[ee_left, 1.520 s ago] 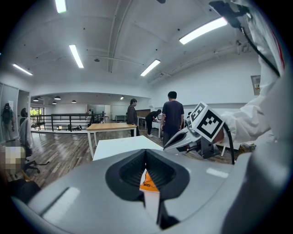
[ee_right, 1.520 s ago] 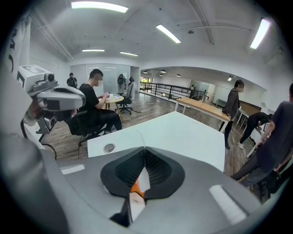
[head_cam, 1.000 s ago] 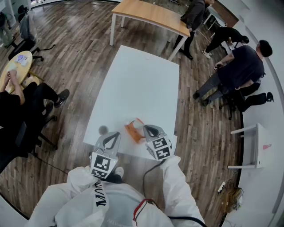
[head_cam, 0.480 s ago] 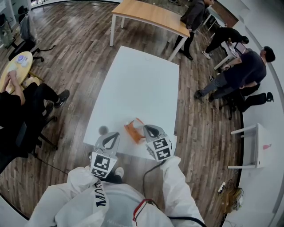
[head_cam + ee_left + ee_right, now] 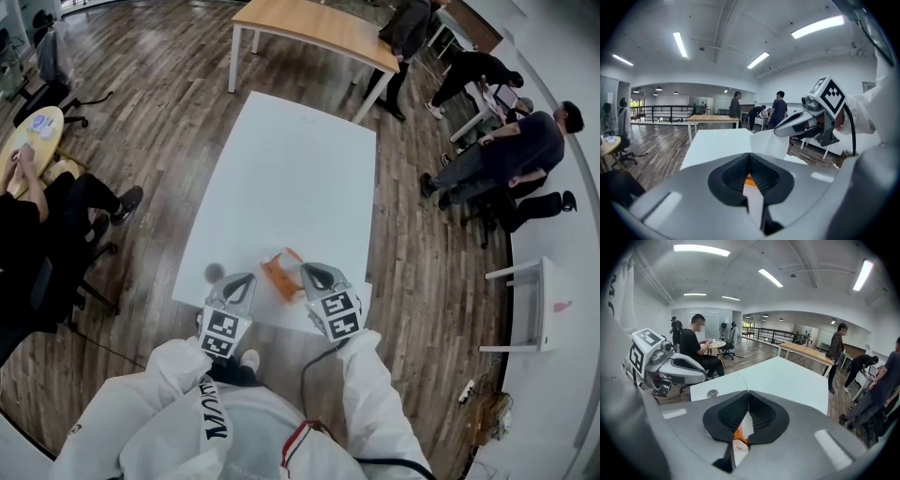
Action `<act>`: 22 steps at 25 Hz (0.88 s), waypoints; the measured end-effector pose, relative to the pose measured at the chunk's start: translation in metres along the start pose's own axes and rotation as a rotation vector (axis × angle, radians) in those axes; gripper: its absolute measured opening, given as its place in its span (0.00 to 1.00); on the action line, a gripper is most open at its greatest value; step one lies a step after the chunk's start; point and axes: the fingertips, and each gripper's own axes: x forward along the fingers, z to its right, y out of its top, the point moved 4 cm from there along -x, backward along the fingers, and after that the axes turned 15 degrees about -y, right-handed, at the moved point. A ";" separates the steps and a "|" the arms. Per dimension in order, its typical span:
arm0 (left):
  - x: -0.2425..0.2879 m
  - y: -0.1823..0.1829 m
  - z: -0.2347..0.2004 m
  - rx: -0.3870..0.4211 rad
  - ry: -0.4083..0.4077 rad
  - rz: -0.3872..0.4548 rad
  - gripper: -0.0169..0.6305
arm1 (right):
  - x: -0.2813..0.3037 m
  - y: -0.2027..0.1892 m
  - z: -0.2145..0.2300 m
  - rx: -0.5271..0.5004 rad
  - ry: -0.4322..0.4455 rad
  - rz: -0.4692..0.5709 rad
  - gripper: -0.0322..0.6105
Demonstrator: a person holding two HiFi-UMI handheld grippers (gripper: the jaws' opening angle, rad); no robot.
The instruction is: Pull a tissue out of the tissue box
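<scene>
The orange tissue box [image 5: 279, 275] lies near the front edge of the white table [image 5: 291, 178], between my two grippers. My right gripper [image 5: 311, 272] is at the box's right side, jaws shut. In the left gripper view a white tissue [image 5: 768, 144] hangs from the right gripper's tip [image 5: 777, 132]. My left gripper [image 5: 240, 280] sits just left of the box with its jaws shut and nothing seen between them. Only a sliver of the orange box [image 5: 749, 177] shows through its jaws; the same box [image 5: 738, 433] shows under the right gripper [image 5: 747, 394].
A small round grey object [image 5: 215, 273] lies on the table left of the box. A wooden table [image 5: 314, 26] stands beyond the far end. People sit and stand at the right [image 5: 511, 145] and a person sits at the left [image 5: 28, 202].
My left gripper has come down and forward toward the table's front edge. The right gripper has kept still. People at the right have shifted.
</scene>
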 end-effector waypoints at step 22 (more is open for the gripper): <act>0.103 -0.075 0.007 -0.112 -0.161 -0.210 0.03 | 0.008 -0.003 -0.002 0.030 0.028 -0.022 0.06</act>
